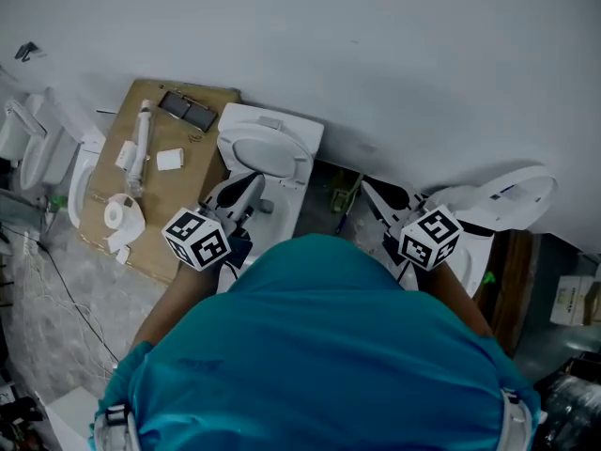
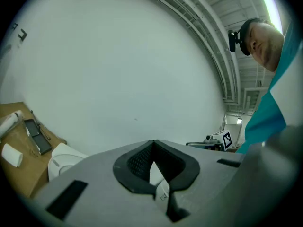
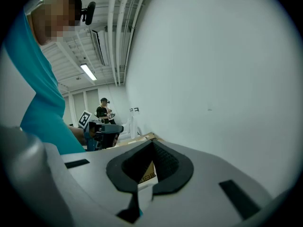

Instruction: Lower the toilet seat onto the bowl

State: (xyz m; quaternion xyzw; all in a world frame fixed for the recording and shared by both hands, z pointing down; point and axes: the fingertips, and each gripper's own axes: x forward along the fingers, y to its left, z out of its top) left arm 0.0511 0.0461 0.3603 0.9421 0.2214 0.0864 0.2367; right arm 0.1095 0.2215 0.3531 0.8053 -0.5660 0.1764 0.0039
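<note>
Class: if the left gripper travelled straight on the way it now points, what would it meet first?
Most likely the plain white wall: the left gripper, jaws together, aims at it, while the white ceramic toilet sits low and left of that line. Depth is unclear.

No words or numbers can be read; the marker cubes (image 1: 197, 238) carry only black-and-white square codes, and print on the carton (image 1: 575, 301) is too small

A plain white wall (image 1: 376, 54) fills the background. At its foot, a flat brown cardboard sheet (image 1: 174, 205) lies on the mottled grey floor (image 1: 47, 318). Near the wall's top, a long ceiling strip light (image 3: 88, 72) glows.
</note>
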